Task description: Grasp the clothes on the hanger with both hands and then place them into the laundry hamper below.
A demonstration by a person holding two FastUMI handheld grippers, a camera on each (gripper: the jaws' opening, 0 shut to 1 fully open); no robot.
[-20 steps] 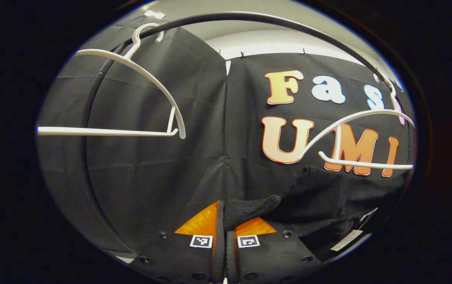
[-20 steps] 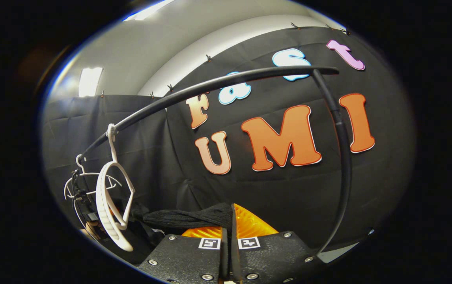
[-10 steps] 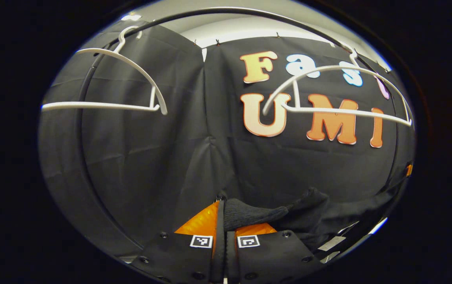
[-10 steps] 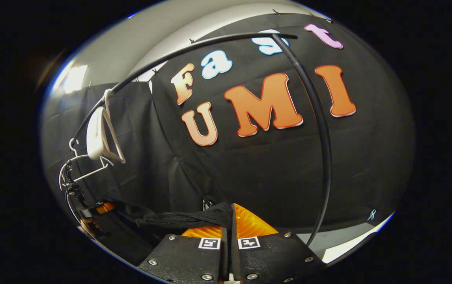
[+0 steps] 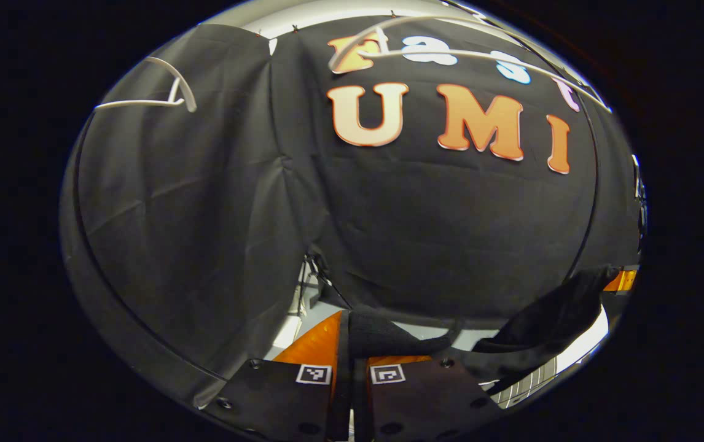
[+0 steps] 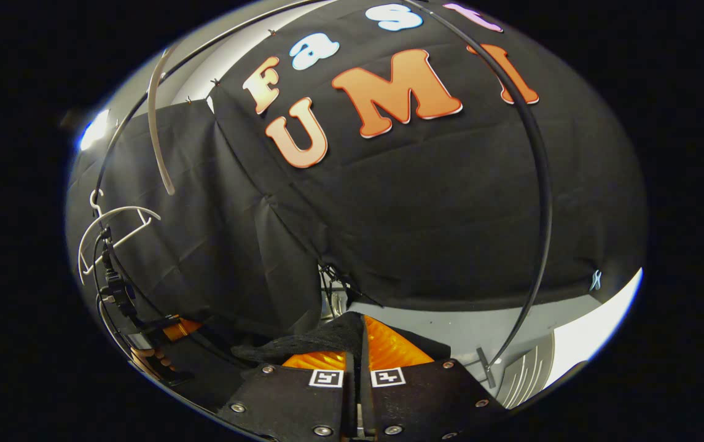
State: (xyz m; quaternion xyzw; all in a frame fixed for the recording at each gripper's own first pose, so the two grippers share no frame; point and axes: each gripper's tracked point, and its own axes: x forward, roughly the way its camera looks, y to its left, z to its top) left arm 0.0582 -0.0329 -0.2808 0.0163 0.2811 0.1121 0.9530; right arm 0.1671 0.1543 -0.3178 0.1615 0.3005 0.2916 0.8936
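Note:
A black knitted garment (image 5: 389,334) is pinched in my left gripper (image 5: 352,341), which is shut on it. From there the cloth runs right in a dark drape (image 5: 555,313) toward the right gripper (image 5: 622,280) at the view's edge. In the right gripper view, my right gripper (image 6: 359,341) is shut on the same garment (image 6: 309,341). The garment stretches left toward the left gripper (image 6: 171,325), held by a hand (image 6: 149,362). Bare white hangers (image 5: 161,92) (image 5: 450,52) hang high above.
The black rack's curved bar (image 6: 539,184) arches over the right side, and two white hangers (image 6: 155,123) (image 6: 112,227) hang at the left. Grey floor (image 6: 481,325) shows under the cloth wall. A pale ribbed surface (image 6: 527,380) (image 5: 530,380) lies at the lower right.
Both grippers have come down with the garment held between them. The hangers and rack bar have risen toward the top of both views, and the floor and ribbed surface have appeared below.

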